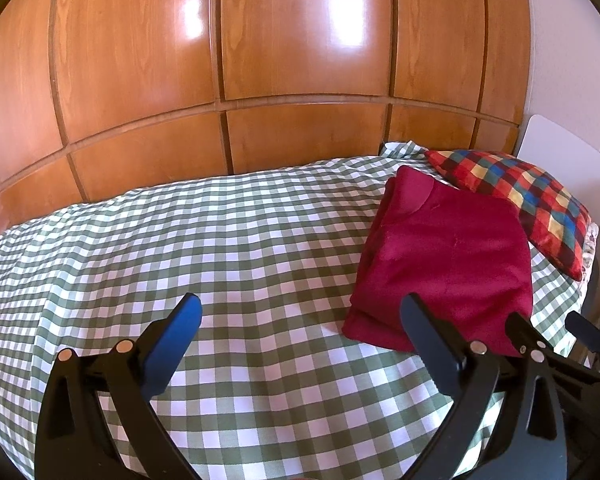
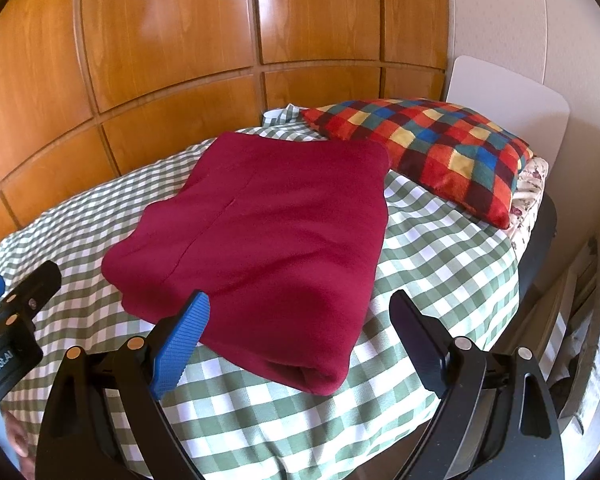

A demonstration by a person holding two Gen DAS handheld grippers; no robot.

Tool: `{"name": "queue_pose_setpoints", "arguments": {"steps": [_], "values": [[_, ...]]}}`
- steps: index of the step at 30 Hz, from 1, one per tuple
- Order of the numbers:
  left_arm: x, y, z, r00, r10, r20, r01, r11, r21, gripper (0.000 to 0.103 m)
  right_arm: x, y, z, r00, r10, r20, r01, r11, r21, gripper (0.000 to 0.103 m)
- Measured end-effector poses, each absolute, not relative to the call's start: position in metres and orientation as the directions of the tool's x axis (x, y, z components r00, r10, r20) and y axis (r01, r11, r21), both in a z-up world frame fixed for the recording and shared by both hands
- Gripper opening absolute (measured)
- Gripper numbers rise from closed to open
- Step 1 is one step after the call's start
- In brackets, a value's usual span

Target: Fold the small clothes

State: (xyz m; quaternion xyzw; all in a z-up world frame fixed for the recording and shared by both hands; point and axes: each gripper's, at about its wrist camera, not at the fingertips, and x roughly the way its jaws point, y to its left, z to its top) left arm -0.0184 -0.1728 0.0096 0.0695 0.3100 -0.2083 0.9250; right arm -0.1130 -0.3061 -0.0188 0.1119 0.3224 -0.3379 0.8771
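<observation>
A dark red garment lies folded into a thick rectangle on the green-and-white checked bedspread. In the left wrist view my left gripper hovers open over bare bedspread, with the garment to its right. In the right wrist view my right gripper is open just in front of the garment's near edge, with nothing between its fingers. Each gripper shows at the edge of the other's view: the right gripper at the lower right, the left gripper at the lower left.
A multicoloured checked cushion rests at the head of the bed behind the garment, against a white headboard. Glossy wooden wardrobe panels run along the bed's far side. The bed's edge drops away on the right.
</observation>
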Motion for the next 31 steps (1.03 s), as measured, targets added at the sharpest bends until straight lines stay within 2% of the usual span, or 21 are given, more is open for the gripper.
{"name": "queue_pose_setpoints", "arguments": {"steps": [21,31], "values": [[-0.019,-0.18,0.006,0.714,-0.361,-0.6,0.457,0.889,0.008,0.097,-0.111,-0.308,-0.029,0.554,-0.504,-0.662,0.662,0.75,-0.016,0.09],[-0.012,-0.178,-0.007,0.685,-0.333,-0.648,0.44,0.898,0.003,0.099,-0.122,-0.337,-0.013,0.552,-0.543,-0.633,0.711,0.702,0.017,0.09]]}}
